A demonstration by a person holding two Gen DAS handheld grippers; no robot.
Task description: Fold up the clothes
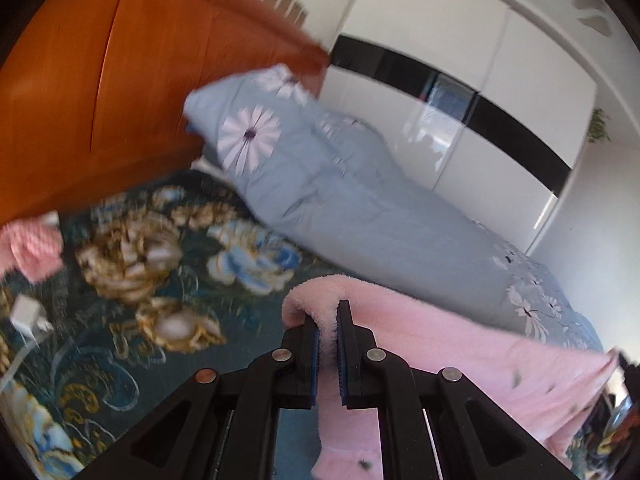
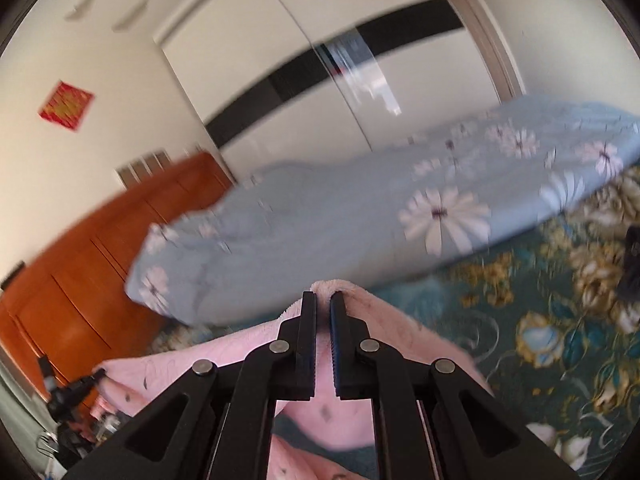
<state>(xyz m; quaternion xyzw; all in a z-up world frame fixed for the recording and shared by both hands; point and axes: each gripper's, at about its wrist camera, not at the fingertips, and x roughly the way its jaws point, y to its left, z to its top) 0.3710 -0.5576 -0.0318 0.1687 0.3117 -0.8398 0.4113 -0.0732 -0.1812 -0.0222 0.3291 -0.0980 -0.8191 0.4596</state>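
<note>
My left tool (image 1: 328,316) was clamped on a fold of the pink fleece garment (image 1: 460,352), lower centre. My right tool (image 2: 323,308) pinched another edge of it (image 2: 384,320) above the floral bedspread (image 2: 560,340), the blue quilt (image 2: 320,232) behind.

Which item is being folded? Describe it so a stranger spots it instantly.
Start at the bed with the dark teal floral bedspread and the long blue daisy-print duvet lying across it. In front of that duvet hangs the fluffy pink garment, pinched by the left claw and right claw. Unlike its patterned neighbours, it is nearly plain pale pink.
</note>
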